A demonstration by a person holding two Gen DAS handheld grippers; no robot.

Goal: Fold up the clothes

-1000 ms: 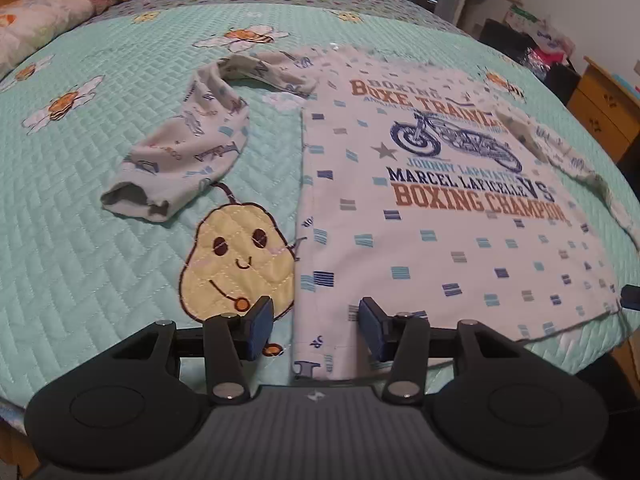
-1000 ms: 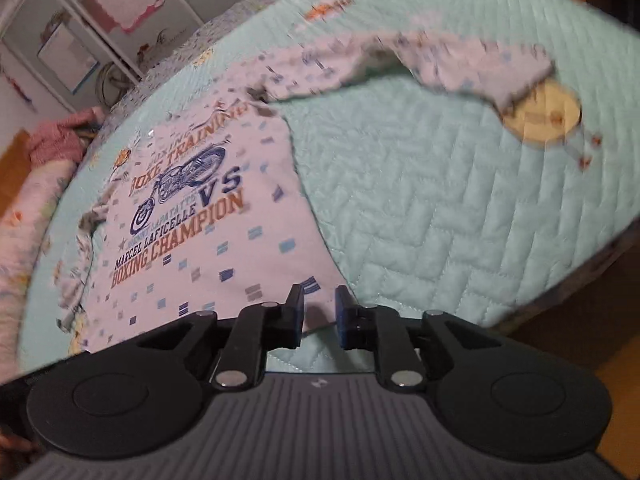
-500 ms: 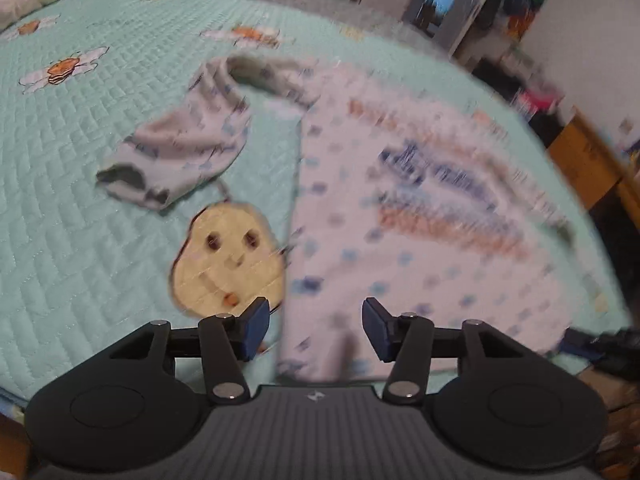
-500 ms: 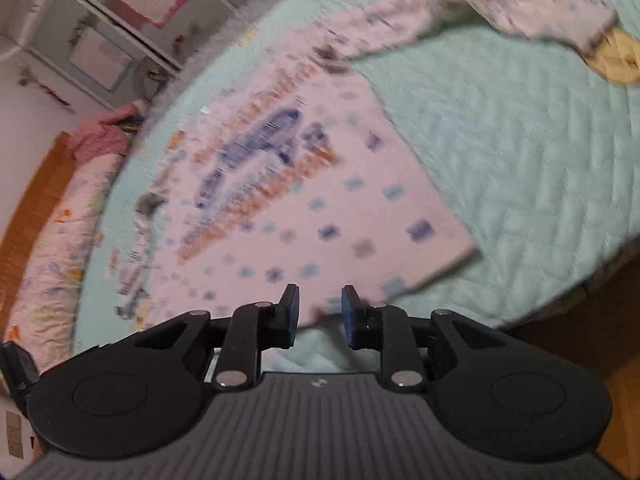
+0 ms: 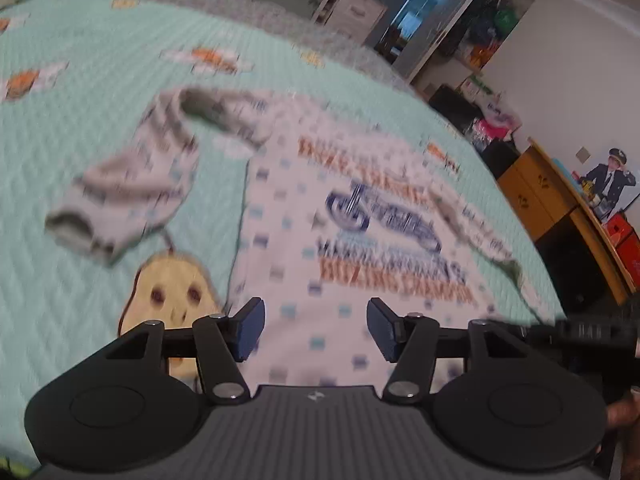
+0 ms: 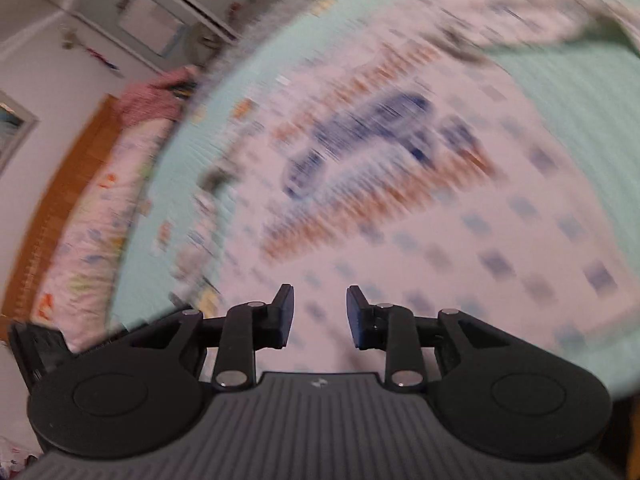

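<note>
Motion blur smears the shirt (image 6: 400, 200) in the right wrist view, its print unreadable; the sleeve (image 6: 560, 20) at 1 o'clock runs off the frame; in the left wrist view the lettering (image 5: 392, 276) is fuzzy; the hem hides beneath the gripper body (image 5: 316, 420) at 6 o'clock.

The left gripper (image 5: 316, 330) is hovering with its jaws spread wide and nothing between them, while the right gripper (image 6: 320, 316) is hanging close beside it, showing at the left view's right edge, its jaws parted more narrowly and likewise holding nothing.
</note>
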